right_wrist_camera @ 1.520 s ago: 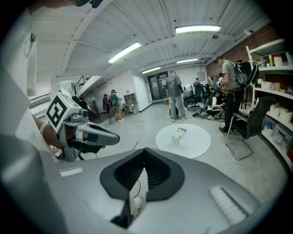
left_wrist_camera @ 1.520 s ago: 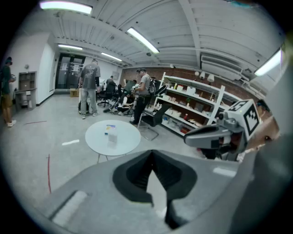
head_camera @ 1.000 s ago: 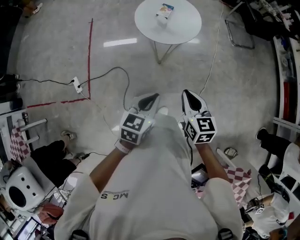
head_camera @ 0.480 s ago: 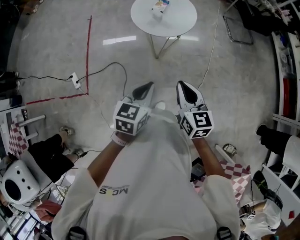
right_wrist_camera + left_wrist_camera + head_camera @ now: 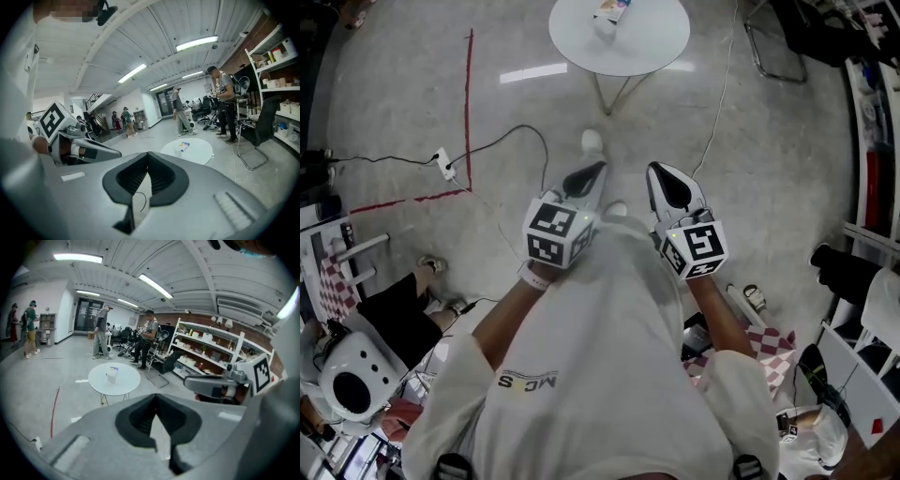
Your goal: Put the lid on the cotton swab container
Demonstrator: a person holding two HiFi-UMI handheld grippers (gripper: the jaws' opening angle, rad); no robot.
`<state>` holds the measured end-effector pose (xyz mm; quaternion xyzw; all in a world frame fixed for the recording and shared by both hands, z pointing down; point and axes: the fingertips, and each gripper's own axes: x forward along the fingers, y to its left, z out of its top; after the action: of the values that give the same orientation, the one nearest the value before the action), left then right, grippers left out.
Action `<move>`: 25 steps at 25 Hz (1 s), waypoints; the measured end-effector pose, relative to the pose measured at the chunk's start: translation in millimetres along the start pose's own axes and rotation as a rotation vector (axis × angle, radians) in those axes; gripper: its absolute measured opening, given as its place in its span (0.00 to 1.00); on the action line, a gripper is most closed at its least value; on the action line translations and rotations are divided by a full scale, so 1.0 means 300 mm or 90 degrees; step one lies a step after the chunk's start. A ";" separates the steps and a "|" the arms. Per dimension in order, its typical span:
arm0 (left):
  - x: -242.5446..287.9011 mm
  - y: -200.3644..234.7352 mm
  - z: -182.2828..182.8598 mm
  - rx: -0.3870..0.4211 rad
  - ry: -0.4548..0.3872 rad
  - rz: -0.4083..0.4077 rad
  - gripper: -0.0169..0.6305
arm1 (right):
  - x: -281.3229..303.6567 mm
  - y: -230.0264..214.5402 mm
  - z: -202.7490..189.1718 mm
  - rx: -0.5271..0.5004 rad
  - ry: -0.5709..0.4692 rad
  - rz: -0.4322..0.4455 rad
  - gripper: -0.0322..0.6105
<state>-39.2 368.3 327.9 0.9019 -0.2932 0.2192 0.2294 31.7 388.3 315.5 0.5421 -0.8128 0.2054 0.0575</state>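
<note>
Zero contact with the task items right now. What I take for the cotton swab container (image 5: 609,11) sits on the round white table (image 5: 652,42) at the top centre of the head view, well apart from both tools. It's too small to tell its long axis. I can't pick out a separate lid, so I can't say whether it's on, beside the container or elsewhere.

On the left gripper (image 5: 596,169) the jaws meet tip to tip with nothing held; only a thin wedge of floor shows behind the tips. Same for the right gripper (image 5: 662,171): tips together, empty. You hold both mid-frame in front of your chest, side by side, near each other but apart, noses aimed up-frame at the table.

Key geometry: the container lies ahead, beyond the tips, roughly on the line between the two tools. Both are toed in. The left gripper view has the container left of its jaw line, and the right gripper view has it right of its jaw line. Neither hand looks clearly nearer, so call it even.

My read is approach stage, nothing grasped. You'd need to reach the table, then open the jaws.

Surroundings:
- red tape line (image 5: 470,103), upper left
- power strip (image 5: 442,161), left of centre
- chair frame (image 5: 773,52), upper right
- white cable (image 5: 727,103), running down the floor just right of the table; possible snag on the way in
</note>
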 end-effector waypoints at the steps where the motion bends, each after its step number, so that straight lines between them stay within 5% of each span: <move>1: 0.033 0.022 0.024 -0.001 0.002 -0.003 0.03 | 0.033 -0.028 0.013 0.000 0.004 -0.001 0.05; 15: 0.454 0.517 0.517 -0.023 0.007 -0.033 0.03 | 0.655 -0.405 0.348 -0.019 0.049 -0.010 0.05; 25: 0.660 0.807 0.701 -0.029 0.021 -0.058 0.03 | 1.036 -0.590 0.512 -0.034 0.057 -0.026 0.05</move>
<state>8.2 -5.6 333.8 0.9050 -0.2530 0.2165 0.2646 85.6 2.9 322.3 0.5469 -0.8035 0.2064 0.1127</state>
